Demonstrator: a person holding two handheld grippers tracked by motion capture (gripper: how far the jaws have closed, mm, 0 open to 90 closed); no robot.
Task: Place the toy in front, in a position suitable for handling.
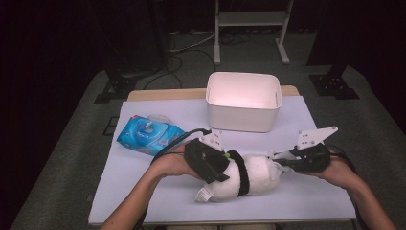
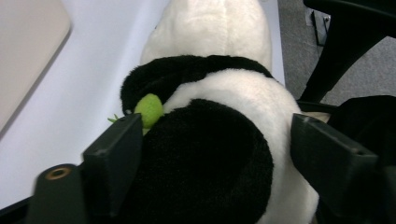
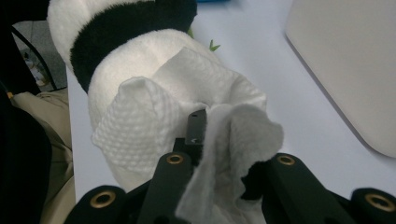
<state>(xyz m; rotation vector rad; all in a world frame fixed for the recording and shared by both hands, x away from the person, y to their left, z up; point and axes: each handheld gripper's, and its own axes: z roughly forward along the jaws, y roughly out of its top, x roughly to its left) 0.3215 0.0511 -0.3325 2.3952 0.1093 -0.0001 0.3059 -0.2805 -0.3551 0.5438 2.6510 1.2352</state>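
The plush panda lies on its side near the front edge of the white table top, well in front of the white bin. My left gripper comes in from the panda's left, forearm angled up from the bottom edge, hand wrapped around the gripper body. In the left gripper view its jaws stand wide on either side of the panda's black-furred end, the left jaw against the fur; the right one I cannot judge, so I cannot tell whether it grips. My right gripper reaches level from the panda's right, its jaws closed on a white wet wipe pressed against the panda's white end.

The panda is white with a black band around its middle and a black patch at the end my left gripper straddles. A small green tuft sits beside the band, and a white tag sticks out at the panda's lower left. The wipe is crumpled and dimpled.

To the panda's upper left lies a blue wet-wipe pack, apart from it. Beyond the bin, grey floor runs back to a metal frame and cables in a dark room.
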